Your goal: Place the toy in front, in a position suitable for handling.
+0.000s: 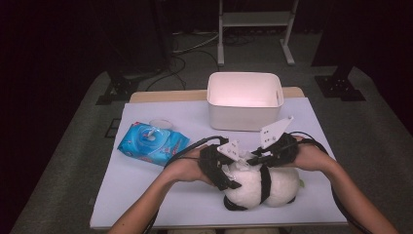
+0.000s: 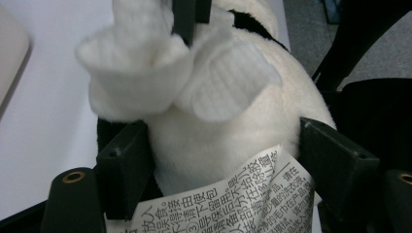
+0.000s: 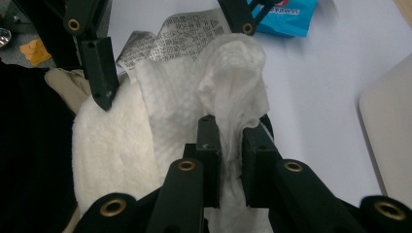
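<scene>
One panda plush point(image 1: 263, 187) (left tool point(image 1: 221, 168) gripping); right tool point(image 1: 265, 153) pinching one wipe point(image 3: 228, 82); one bin point(image 1: 243, 100).

On the table point(image 1: 146, 195), the bin point(image 1: 243, 100) stands behind the plush toy point(image 1: 272, 187), wipes pack point(image 1: 152, 142) left.

The plush point(image 1: 263, 187) is white with black bands. The wipe point(image 3: 228, 92) is white; the pack point(image 1: 152, 142) blue, the bin point(image 1: 243, 100) white.
</scene>
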